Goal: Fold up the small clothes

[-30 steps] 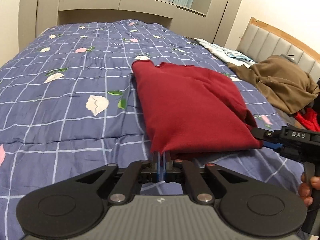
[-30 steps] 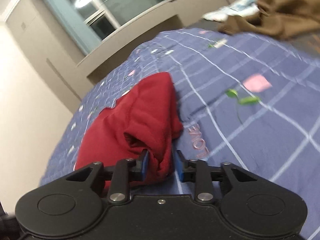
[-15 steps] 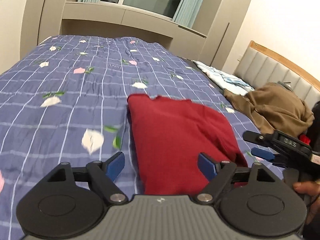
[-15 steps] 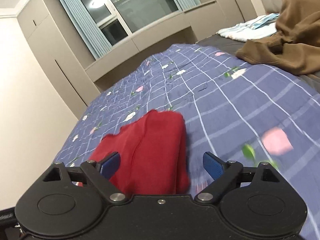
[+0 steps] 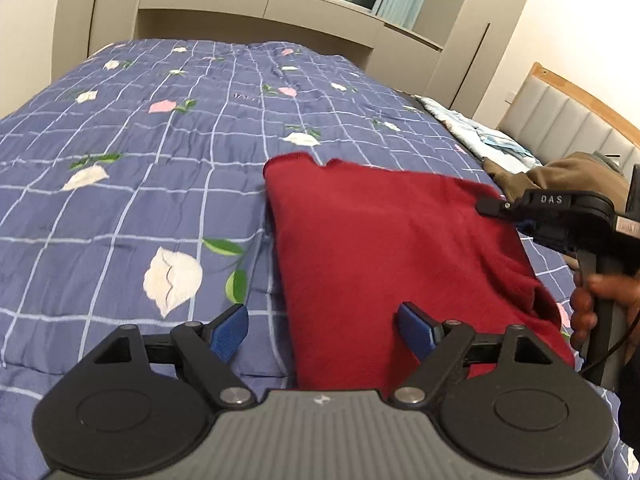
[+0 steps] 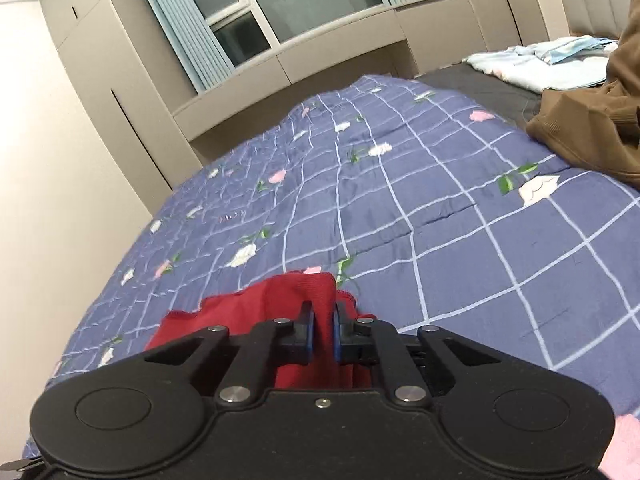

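- Centrally on blue checked floral quilt: folded dark red knit garment, lying flat.
- Right gripper pinching its far corner.
- Left gripper spread wide over near edge, gripping nothing.
- Beyond, crumpled brown garment.

I count one red garment, one brown garment, one pale blue cloth, my two tongs.

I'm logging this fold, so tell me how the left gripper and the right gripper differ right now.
The left gripper stands wide open, pinching nothing, over the near edge of the red garment; the right gripper is shut on a fold at that garment's far corner. Both have blue pads and sit over the quilt.
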### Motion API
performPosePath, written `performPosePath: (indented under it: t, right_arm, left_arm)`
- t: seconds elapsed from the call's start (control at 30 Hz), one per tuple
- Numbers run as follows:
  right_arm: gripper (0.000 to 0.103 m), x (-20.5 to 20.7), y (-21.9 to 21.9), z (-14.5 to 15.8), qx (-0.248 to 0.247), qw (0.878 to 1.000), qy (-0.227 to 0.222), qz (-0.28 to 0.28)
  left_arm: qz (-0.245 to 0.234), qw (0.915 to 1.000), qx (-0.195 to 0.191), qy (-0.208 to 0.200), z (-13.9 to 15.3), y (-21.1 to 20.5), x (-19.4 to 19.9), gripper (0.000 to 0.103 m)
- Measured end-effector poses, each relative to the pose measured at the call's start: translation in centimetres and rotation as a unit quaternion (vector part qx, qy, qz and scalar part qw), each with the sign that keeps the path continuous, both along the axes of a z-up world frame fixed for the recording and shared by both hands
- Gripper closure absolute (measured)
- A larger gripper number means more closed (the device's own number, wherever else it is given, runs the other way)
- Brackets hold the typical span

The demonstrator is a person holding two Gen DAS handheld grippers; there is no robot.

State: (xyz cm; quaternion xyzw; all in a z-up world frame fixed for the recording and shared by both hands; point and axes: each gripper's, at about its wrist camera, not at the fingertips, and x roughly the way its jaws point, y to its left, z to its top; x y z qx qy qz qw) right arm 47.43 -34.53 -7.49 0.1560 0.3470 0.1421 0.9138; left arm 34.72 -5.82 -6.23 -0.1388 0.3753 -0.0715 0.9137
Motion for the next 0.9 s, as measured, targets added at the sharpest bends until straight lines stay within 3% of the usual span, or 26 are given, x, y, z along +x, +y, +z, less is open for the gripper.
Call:
performPosePath:
  t: [0.1,0.13,0.17,0.2,0.23,0.3,0.4,0.47,0.53,0.6,0.67,0.73,0.8,0.9]
  right_arm:
    - [0.086,-0.5,0.1,-0.7,-0.018,1.0,0.003,-0.003]
    - [0.068,-0.9,0.0,-0.3,-0.025,1.0,-0.005,-0.012]
    - [0.056,-1.3,0.1,0.3,-0.04,0.999,-0.018,-0.024]
    - [0.035,-1.8,0.2,1.0,-0.052,0.997,-0.041,-0.03]
    - [0.026,-2.3,0.3,1.7,-0.061,0.996,-0.063,-0.031]
    - [0.02,-2.7,1.4,2.5,-0.09,0.992,-0.09,-0.018]
    - [0.004,-2.9,4.0,2.5,-0.149,0.98,-0.128,0.019]
    - [0.004,-2.6,5.7,1.6,-0.205,0.967,-0.146,0.032]
    - [0.007,-2.1,6.6,0.2,-0.269,0.951,-0.155,0.011]
    - [0.011,-1.0,6.0,-1.3,-0.297,0.945,-0.139,-0.018]
    - [0.011,-0.1,4.6,-2.8,-0.276,0.953,-0.118,-0.031]
    - [0.008,0.4,3.3,-4.1,-0.238,0.965,-0.1,-0.036]
    - [0.001,1.1,2.4,-4.6,-0.21,0.973,-0.085,-0.051]
    - [0.001,1.8,1.2,-5.2,-0.162,0.983,-0.064,-0.055]
  left_arm:
    - [-0.001,1.0,0.003,0.0,0.2,0.0,0.0,0.016]
    - [-0.002,1.0,0.002,0.0,0.4,0.1,0.0,0.015]
    - [0.0,1.0,0.003,-0.001,0.6,0.2,-0.1,0.014]
    - [0.004,1.0,0.003,-0.005,0.9,0.4,-0.1,0.012]
    - [0.01,0.9999,0.002,-0.013,1.2,0.6,0.0,0.01]
    - [0.03,0.9991,-0.004,-0.031,1.9,1.0,0.7,0.005]
    - [0.075,0.9965,0.01,-0.035,2.4,0.9,2.9,0.002]
    - [0.106,0.9938,0.021,-0.027,2.4,0.6,5.1,0.002]
    - [0.12,0.9922,0.022,-0.025,1.8,0.5,7.0,0.001]
    - [0.132,0.9904,0.039,-0.009,0.7,0.3,8.9,0.001]
    - [0.151,0.9857,0.072,0.02,-0.8,0.3,10.3,0.001]
    - [0.157,0.9833,0.076,0.051,-2.4,0.5,11.2,0.0]
    - [0.152,0.9837,0.092,0.03,-3.1,0.3,10.8,0.0]
    - [0.144,0.9825,0.118,0.016,-3.5,-0.4,10.6,0.0]
